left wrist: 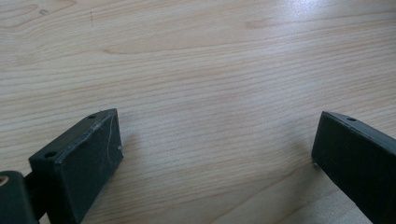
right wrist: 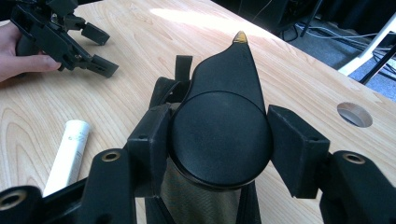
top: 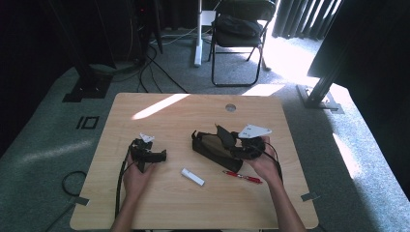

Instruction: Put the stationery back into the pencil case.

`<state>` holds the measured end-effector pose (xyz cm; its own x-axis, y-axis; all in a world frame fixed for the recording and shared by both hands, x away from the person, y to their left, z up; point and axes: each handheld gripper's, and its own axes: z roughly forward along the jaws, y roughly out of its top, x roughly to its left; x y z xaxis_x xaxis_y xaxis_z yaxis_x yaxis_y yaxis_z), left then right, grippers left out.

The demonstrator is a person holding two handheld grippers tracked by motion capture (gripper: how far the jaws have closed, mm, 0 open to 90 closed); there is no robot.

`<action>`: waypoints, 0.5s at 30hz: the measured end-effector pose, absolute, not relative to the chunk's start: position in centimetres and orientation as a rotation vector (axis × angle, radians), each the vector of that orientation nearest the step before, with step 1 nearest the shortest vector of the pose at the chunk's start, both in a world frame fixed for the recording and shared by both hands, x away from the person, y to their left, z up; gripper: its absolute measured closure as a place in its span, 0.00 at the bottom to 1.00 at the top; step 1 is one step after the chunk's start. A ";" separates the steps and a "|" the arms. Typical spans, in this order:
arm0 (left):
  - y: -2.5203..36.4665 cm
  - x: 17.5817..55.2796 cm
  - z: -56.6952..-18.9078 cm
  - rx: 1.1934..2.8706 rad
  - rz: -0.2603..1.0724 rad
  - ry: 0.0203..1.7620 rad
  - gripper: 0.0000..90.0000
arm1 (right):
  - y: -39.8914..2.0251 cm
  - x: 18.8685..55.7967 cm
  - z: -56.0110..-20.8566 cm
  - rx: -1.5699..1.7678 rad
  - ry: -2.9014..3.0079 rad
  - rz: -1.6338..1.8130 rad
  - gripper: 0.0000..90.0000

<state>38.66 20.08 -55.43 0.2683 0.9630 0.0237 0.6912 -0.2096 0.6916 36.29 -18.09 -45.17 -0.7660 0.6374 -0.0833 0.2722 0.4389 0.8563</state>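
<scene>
A black teardrop-shaped object [right wrist: 219, 126] with a small yellow tip sits between the two jaws of my right gripper [right wrist: 222, 142], and both pads press on its round body. It hangs just above a black and olive pouch [top: 211, 147] that lies on the wooden table [top: 169, 116], right of centre. In the high view the object [top: 224, 136] points up and left from the right gripper [top: 231, 141]. My left gripper [top: 159, 155] rests low at the table's left, jaws wide apart. The left gripper [left wrist: 215, 135] has bare wood between its jaws. It is also in the right gripper view [right wrist: 109, 52].
A white tube [top: 192, 177] lies near the middle of the table, also seen as the white tube [right wrist: 70, 151]. A red pen [top: 242, 177] lies below the pouch. A cable hole [top: 230, 107] is at the far edge. A folding chair [top: 239, 34] stands beyond the table.
</scene>
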 end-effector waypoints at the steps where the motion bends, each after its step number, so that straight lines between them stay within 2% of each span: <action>1: 20.1 38.7 -55.4 1.978 0.625 1.488 0.02 | -18.1 36.3 -45.2 0.772 2.299 1.262 0.46; 15: 20.1 38.7 -55.4 1.978 0.625 1.488 0.02 | -17.9 36.7 -45.6 0.776 2.310 1.260 0.46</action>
<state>38.66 20.08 -55.43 0.2685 0.9630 0.0238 0.6913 -0.2098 0.6915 36.69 -17.88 -45.63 -0.7677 0.6362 -0.0770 0.2798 0.4409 0.8528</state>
